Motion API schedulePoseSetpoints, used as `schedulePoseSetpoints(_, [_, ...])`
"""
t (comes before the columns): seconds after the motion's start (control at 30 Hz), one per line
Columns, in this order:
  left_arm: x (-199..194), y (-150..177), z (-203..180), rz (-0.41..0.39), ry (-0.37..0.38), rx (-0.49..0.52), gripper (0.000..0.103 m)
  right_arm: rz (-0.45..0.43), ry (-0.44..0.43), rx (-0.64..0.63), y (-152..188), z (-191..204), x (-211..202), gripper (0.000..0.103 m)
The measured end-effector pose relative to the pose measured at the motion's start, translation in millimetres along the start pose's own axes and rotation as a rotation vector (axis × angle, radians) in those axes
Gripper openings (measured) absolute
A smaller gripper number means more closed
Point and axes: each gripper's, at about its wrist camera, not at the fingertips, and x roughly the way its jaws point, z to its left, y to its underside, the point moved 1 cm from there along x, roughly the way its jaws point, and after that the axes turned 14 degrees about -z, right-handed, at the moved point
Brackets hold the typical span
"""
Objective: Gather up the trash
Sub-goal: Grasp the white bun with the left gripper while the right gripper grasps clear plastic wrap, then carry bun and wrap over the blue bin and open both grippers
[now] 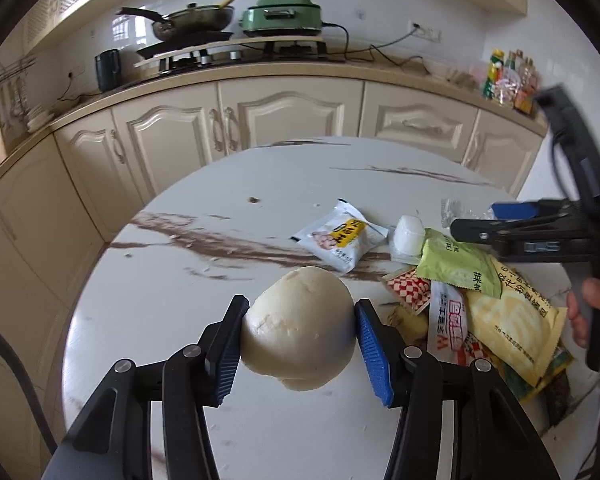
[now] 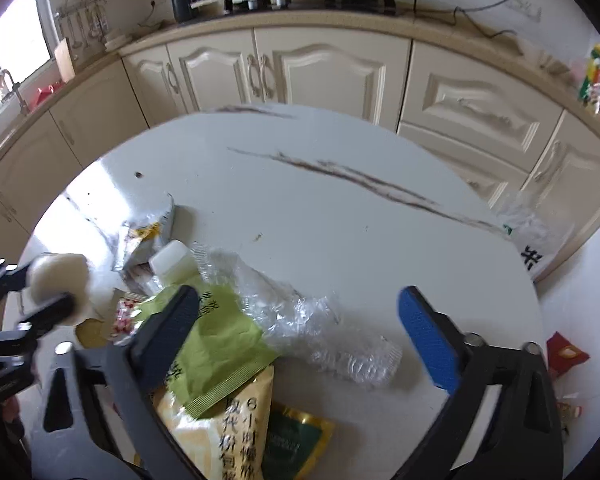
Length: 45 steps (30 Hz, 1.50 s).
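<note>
My left gripper is shut on a white steamed bun and holds it above the round marble table; the bun also shows blurred at the left of the right wrist view. My right gripper is open and empty above a crushed clear plastic bottle and a green packet. A pile of wrappers lies on the right of the table. A white and yellow snack packet lies apart from it, beside a small white bottle.
Cream kitchen cabinets curve behind the table. The counter holds a stove with a wok and a green cooker. A clear plastic bag hangs at the table's far right edge. Red scraps lie on the floor.
</note>
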Motion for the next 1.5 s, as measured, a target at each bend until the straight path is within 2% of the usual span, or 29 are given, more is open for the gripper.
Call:
schedulePoseSetpoints(0.07, [-13, 0, 6, -0.012, -0.003, -0.021, 0.05, 0.02, -0.001, 0.007, 4, -1, 5, 0.044])
schedulePoseSetpoints(0.17, [-32, -2, 14, -0.03, -0.006, -0.039, 0.05, 0.022, 0.002, 0.005, 9, -2, 2, 0.03])
schedulePoseSetpoints(0.27, [-54, -5, 21, -0.055, 0.004, -0.063, 0.05, -0.002, 0.021, 0.01, 8, -6, -9, 0.027])
schedulePoseSetpoints(0.4, [-90, -3, 26, -0.088, 0.02, -0.088, 0.049, -0.074, 0.065, 0.006, -3, -7, -46, 0.026])
schedulePoseSetpoints(0.57, [-152, 8, 43, -0.146, 0.016, -0.121, 0.049, -0.185, 0.067, -0.021, -23, 24, -110, 0.026])
schedulePoseSetpoints(0.67, [-193, 20, 57, -0.175, -0.002, -0.138, 0.049, -0.238, 0.021, -0.061, -33, 66, -143, 0.026])
schedulePoseSetpoints(0.77, [-237, 36, 80, -0.203, -0.031, -0.17, 0.049, -0.275, -0.06, -0.114, -34, 127, -168, 0.026])
schedulePoseSetpoints(0.93, [-292, 74, 114, -0.208, -0.115, -0.207, 0.05, -0.304, -0.271, -0.184, -21, 252, -185, 0.026])
schedulePoseSetpoints(1.03, [-318, 105, 146, -0.188, -0.174, -0.248, 0.05, -0.273, -0.392, -0.21, -4, 323, -173, 0.026])
schedulePoseSetpoints(1.13, [-328, 137, 180, -0.148, -0.248, -0.297, 0.05, -0.196, -0.49, -0.234, 25, 389, -143, 0.026])
schedulePoseSetpoints(1.2, [-326, 164, 204, -0.107, -0.292, -0.344, 0.049, -0.162, -0.518, -0.247, 47, 416, -125, 0.026])
schedulePoseSetpoints(1.3, [-311, 203, 233, -0.032, -0.34, -0.411, 0.049, -0.075, -0.541, -0.258, 79, 457, -74, 0.026])
schedulePoseSetpoints(1.5, [-260, 283, 282, 0.131, -0.372, -0.56, 0.049, 0.102, -0.509, -0.231, 138, 487, 33, 0.026])
